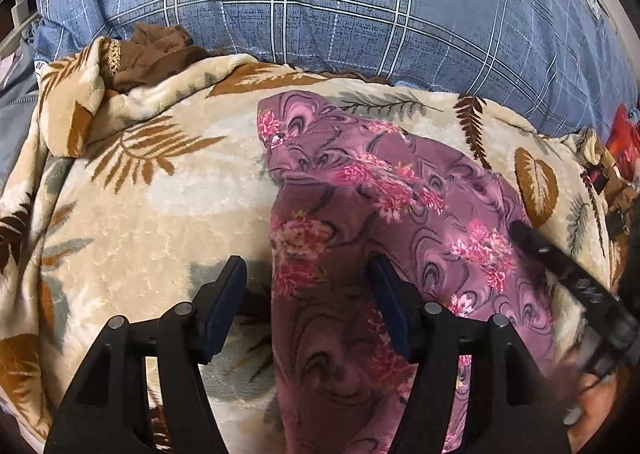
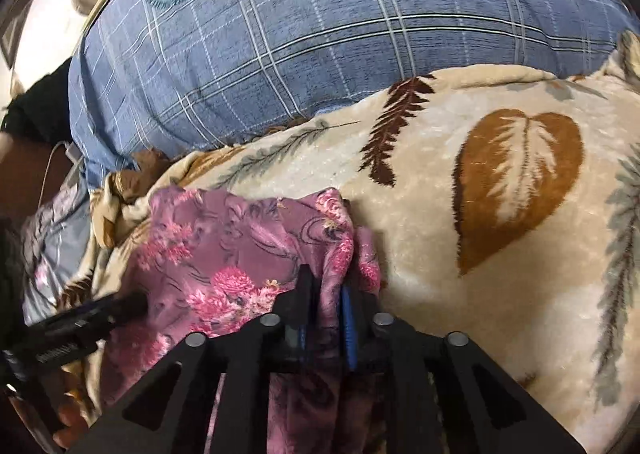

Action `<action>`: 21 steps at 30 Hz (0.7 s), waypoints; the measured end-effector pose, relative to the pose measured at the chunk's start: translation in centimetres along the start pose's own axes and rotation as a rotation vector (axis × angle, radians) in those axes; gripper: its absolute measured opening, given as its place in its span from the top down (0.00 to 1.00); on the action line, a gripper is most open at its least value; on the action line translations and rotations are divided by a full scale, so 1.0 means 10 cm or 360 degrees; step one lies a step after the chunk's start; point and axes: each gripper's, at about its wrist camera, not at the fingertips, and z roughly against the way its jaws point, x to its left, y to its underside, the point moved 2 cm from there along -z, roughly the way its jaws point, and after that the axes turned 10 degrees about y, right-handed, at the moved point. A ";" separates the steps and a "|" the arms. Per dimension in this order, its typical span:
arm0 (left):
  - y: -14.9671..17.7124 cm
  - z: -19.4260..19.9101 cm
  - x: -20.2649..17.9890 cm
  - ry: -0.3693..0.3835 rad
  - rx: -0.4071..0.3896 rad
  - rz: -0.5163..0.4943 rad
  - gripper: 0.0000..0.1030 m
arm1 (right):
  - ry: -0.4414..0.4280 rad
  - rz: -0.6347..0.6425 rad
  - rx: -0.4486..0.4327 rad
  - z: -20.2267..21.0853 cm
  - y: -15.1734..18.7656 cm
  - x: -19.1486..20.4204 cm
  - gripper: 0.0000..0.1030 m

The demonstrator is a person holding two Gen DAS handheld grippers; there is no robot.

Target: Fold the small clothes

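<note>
A small mauve garment with pink flowers lies on a cream leaf-print blanket. My left gripper is open, its jaws wide apart astride the garment's left edge, just above the cloth. My right gripper is shut on a bunched fold of the garment at its right edge. The right gripper's finger also shows in the left wrist view at the garment's right side. The left gripper's finger shows in the right wrist view at the left.
A blue plaid pillow lies behind the blanket. A brown cloth is tucked at the blanket's far left corner. A white charger and cable sit at the far left.
</note>
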 end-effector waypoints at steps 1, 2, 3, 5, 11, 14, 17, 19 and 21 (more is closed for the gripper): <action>0.00 0.02 -0.01 -0.0007 -0.0004 -0.0010 0.38 | -0.0014 0.0002 -0.0037 0.11 0.00 0.01 0.80; 0.00 0.04 -0.02 -0.0014 -0.0010 -0.0022 0.38 | -0.0054 0.0013 -0.0076 0.22 0.02 0.01 0.80; 0.00 0.06 -0.03 -0.0024 -0.0017 -0.0030 0.38 | -0.0088 0.0022 -0.0101 0.28 0.03 0.02 0.79; 0.01 0.08 -0.05 -0.0032 -0.0021 -0.0036 0.38 | -0.0179 0.0098 -0.0169 0.48 0.13 0.08 0.77; 0.07 0.03 0.00 -0.0057 0.0014 -0.0025 0.33 | 0.0013 0.0387 -0.0087 0.21 0.53 0.14 0.73; 0.09 0.14 0.10 -0.0036 0.0005 -0.0006 0.33 | -0.0012 0.0262 -0.0056 0.30 0.44 0.03 0.71; 0.06 0.23 0.25 -0.0052 -0.0031 0.0051 0.33 | -0.0079 0.0078 -0.0067 0.38 0.29 -0.15 0.66; 0.04 0.23 0.35 0.0002 -0.0015 0.0139 0.33 | -0.0082 -0.0028 -0.0042 0.32 0.18 -0.24 0.65; 0.05 0.21 0.38 0.0083 0.0007 0.0209 0.33 | -0.0117 -0.0086 -0.0002 0.20 0.10 -0.23 0.65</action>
